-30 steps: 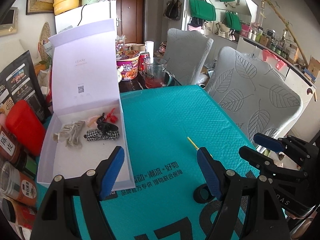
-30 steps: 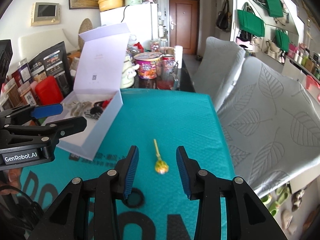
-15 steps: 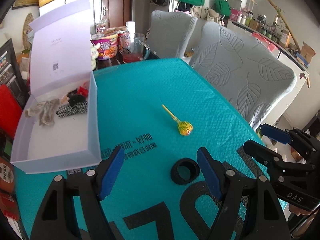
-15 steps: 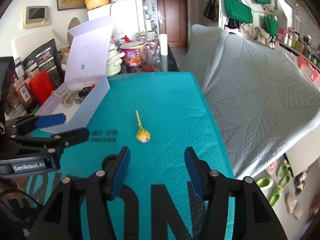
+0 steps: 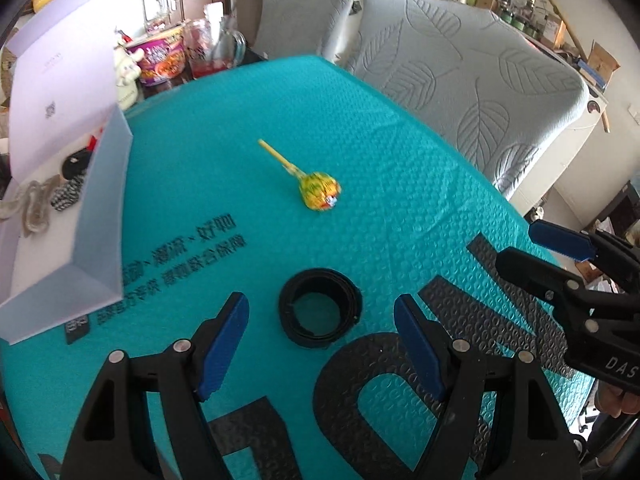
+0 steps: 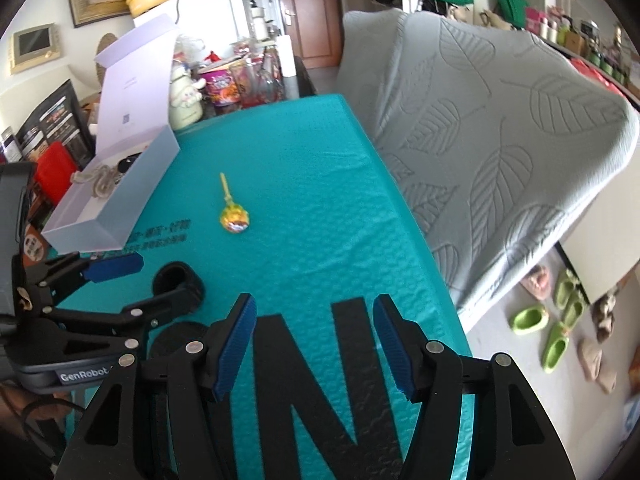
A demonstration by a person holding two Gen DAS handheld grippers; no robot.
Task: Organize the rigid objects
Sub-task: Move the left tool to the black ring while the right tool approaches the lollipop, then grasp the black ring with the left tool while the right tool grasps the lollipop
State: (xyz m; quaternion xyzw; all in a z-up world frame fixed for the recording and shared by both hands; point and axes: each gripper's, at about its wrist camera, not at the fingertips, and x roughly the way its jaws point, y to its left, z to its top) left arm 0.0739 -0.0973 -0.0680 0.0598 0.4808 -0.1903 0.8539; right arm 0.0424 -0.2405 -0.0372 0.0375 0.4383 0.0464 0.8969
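Observation:
A yellow lollipop (image 5: pixel 318 190) lies on the teal mat (image 5: pixel 400 184), also in the right wrist view (image 6: pixel 234 216). A black ring (image 5: pixel 320 307) lies nearer, just ahead of and between the fingers of my open, empty left gripper (image 5: pixel 322 340); it also shows in the right wrist view (image 6: pixel 178 282). My right gripper (image 6: pixel 314 336) is open and empty over the mat's near edge, to the right of the ring. An open white box (image 5: pixel 64 216) at the left holds hair ties and small items; it also shows in the right wrist view (image 6: pixel 116 196).
Two grey leaf-pattern chairs (image 5: pixel 460 76) line the table's right side. A noodle cup (image 5: pixel 160 58) and glass mug (image 5: pixel 218 46) stand beyond the mat's far end. A red container (image 6: pixel 54 168) and packets sit left of the box. Shoes (image 6: pixel 556 328) lie on the floor.
Both grippers have pulled back toward the near end of the mat and tilted down. The ring now lies between the left fingers. The right jaws have opened wider.

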